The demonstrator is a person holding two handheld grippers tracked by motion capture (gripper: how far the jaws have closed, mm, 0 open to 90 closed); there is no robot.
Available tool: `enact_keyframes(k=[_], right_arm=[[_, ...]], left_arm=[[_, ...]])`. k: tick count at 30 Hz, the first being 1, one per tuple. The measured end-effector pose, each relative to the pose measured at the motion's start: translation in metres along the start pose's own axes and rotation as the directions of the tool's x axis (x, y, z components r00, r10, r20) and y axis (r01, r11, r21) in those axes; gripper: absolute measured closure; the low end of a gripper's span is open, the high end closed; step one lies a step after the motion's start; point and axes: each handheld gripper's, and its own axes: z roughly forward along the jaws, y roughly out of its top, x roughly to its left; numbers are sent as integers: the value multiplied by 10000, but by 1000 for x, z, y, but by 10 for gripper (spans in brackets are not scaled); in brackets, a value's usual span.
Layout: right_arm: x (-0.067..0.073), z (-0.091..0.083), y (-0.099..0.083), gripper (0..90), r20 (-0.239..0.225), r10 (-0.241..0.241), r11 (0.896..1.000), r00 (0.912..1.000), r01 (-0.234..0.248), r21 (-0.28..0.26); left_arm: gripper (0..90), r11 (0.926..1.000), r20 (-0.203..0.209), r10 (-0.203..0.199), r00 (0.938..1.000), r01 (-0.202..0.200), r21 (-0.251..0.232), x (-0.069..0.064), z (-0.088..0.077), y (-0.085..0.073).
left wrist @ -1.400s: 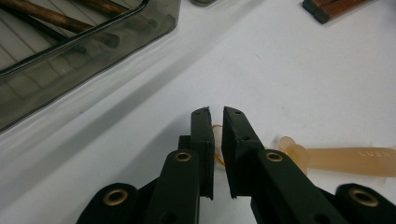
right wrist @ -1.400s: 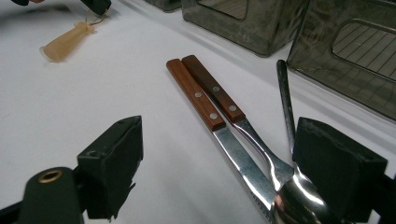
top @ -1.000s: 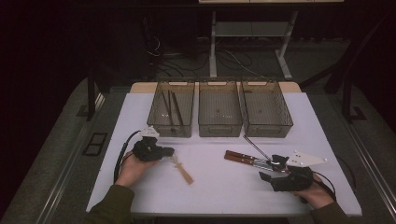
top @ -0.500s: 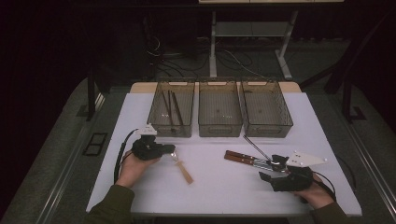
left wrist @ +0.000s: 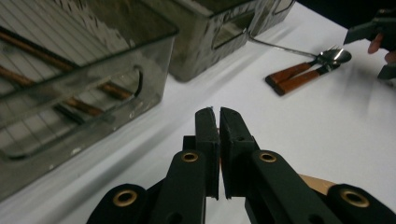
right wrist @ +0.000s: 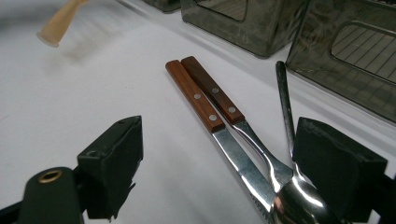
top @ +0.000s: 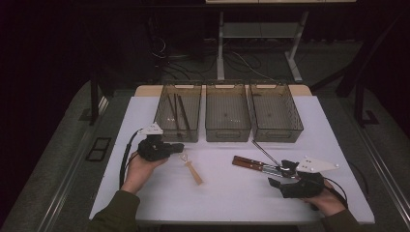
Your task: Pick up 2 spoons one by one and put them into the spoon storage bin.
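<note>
On the white worktop [top: 227, 193] three clear plastic bins stand in a row at the far side: the left bin [top: 177, 116] holds dark chopsticks [top: 176, 110] lying lengthwise, while the middle bin [top: 227, 115] and the right bin [top: 274, 113] show bare bottoms. The left gripper [top: 180, 147] sits just in front of the left bin, held in the person's left hand [top: 140, 166], with its jaws pressed almost together; the left gripper view shows the two black pads nearly meeting, with no thing seen between them. Just beside that gripper, toward the person, a small pale wooden spoon [top: 192, 169] lies slanted on the worktop, its thin loop end nearest the jaws and apart from them. The right gripper [top: 283, 176] rests near the front right part of the worktop in the right hand [top: 326, 200], jaws spread wide and holding nothing. In the right gripper view its pads stand on either side of a cluster of cutlery: a knife [right wrist: 212, 126] and a fork [right wrist: 233, 116], both with brown riveted wooden handles, lie side by side touching, their metal ends pointing toward the gripper, and a steel spoon [right wrist: 299, 196] lies with its bowl over those ends, its dark slim handle running off toward the right bin.
</note>
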Motion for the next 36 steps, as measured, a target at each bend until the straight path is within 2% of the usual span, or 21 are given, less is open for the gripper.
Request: enact_keyframes(k=[7, 12, 18, 36], right_arm=[[-1, 0, 0, 165, -7, -10, 10000, 10000, 10, -3], [0, 1, 0, 165, -7, -35, 10000, 10000, 35, -22], [-1, 1, 0, 165, 4, -32, 10000, 10000, 32, -20], [-1, 0, 0, 165, 99, 15, 10000, 10000, -14, -76]], left_arm=[[862, 9997, 43, 112, 9999, -111, -209, -4, 4, 16], [862, 9984, 131, 229, 9997, -222, -513, -7, 8, 32], [861, 9969, 126, 462, 9989, -453, -638, -11, 12, 52], [860, 9922, 292, 424, 9987, -386, -1187, -7, 37, 92]])
